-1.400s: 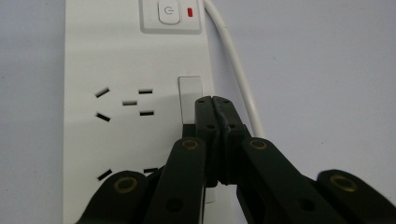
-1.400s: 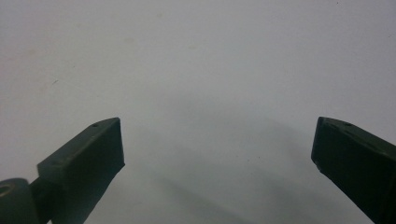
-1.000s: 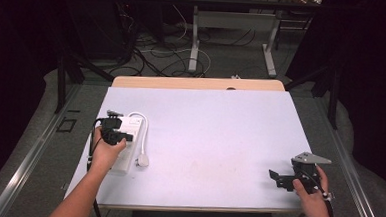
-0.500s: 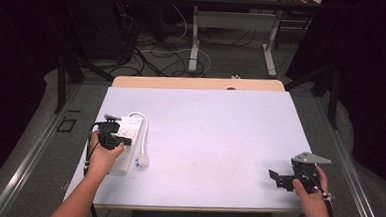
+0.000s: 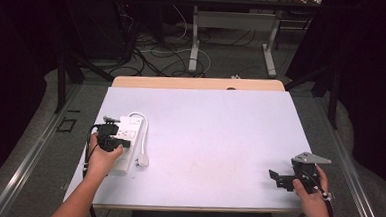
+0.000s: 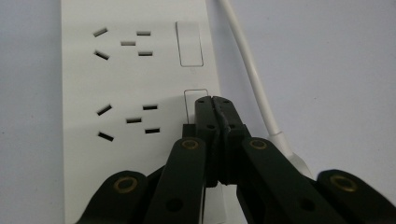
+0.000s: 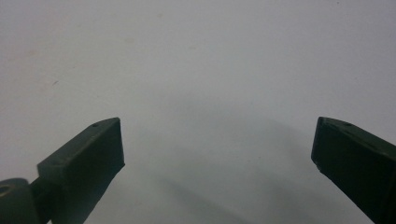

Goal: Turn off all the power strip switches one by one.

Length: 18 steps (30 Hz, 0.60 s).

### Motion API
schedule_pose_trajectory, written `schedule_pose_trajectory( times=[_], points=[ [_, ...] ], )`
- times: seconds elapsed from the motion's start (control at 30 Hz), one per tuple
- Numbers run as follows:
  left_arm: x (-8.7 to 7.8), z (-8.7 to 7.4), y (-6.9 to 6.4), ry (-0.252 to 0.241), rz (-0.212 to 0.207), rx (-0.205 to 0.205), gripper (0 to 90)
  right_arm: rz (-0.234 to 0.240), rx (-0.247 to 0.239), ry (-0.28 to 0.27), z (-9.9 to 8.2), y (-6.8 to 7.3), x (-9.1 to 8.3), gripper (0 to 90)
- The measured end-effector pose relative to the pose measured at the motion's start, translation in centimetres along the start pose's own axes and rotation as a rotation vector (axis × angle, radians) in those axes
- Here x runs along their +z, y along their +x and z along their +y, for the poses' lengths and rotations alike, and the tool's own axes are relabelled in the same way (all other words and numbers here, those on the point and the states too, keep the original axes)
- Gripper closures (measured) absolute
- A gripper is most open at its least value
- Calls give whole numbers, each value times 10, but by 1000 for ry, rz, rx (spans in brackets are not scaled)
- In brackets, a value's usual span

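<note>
1. The left gripper (image 6: 215, 100), jaws pressed together and holding nothing, has its tips on a switch of the white power strip (image 5: 125, 140) at the table's (image 5: 219, 140) near left.
2. The right gripper (image 7: 217, 149), jaws wide apart and empty, is over bare table near right.

So there's a white power strip (image 5: 126, 142) lying flat near the table's left edge, running lengthwise away from the person. It's showing angled-slot socket groups, each paired with a rectangular rocker switch (image 6: 189, 43) along one side. Its white cord (image 5: 143, 136) is looping off the far end and trailing back alongside, ending at a plug (image 5: 142, 161).
</note>
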<state>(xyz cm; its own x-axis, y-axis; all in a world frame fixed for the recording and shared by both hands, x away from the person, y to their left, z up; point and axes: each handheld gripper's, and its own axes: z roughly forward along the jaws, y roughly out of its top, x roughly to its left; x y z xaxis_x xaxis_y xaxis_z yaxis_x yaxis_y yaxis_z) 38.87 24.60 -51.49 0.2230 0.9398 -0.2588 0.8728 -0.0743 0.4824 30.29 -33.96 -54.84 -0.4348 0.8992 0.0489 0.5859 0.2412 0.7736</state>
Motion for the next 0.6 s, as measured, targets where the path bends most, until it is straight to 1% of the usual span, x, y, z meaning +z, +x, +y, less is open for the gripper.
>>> schedule_pose_trajectory(
  times=[0.03, 0.07, 0.1, 0.23, 0.3, 0.33, 0.37, 0.4, 0.6],
  points=[
    [0, 0, 0, -3, -1, -1, 900, 1, 1, 1, 0, 0, 0, 17],
    [-1, 0, 0, 12, -4, 1, 900, 1, 1, 0, 0, 0, 0, 17],
    [0, -1, 0, -6, 3, -1, 900, -1, -1, 0, 0, 0, 0, 17],
    [0, -2, -1, -10, 5, -6, 900, -1, 0, 1, 0, 0, 0, 17],
    [0, -2, -1, -2, 7, 4, 900, -2, -3, 0, 0, 0, 0, 17],
    [2, -2, -2, 13, 22, 7, 900, -2, -3, 0, 0, 0, 0, 17],
    [2, -3, -2, 7, 14, 12, 900, -2, -4, -1, 0, 0, 0, 17],
    [2, -3, -3, 3, 20, 11, 900, -1, -3, -1, 0, 0, 0, 17],
    [3, -2, -3, -1, 20, -1, 900, -1, -2, 0, 0, 0, 0, 17]
  ],
)
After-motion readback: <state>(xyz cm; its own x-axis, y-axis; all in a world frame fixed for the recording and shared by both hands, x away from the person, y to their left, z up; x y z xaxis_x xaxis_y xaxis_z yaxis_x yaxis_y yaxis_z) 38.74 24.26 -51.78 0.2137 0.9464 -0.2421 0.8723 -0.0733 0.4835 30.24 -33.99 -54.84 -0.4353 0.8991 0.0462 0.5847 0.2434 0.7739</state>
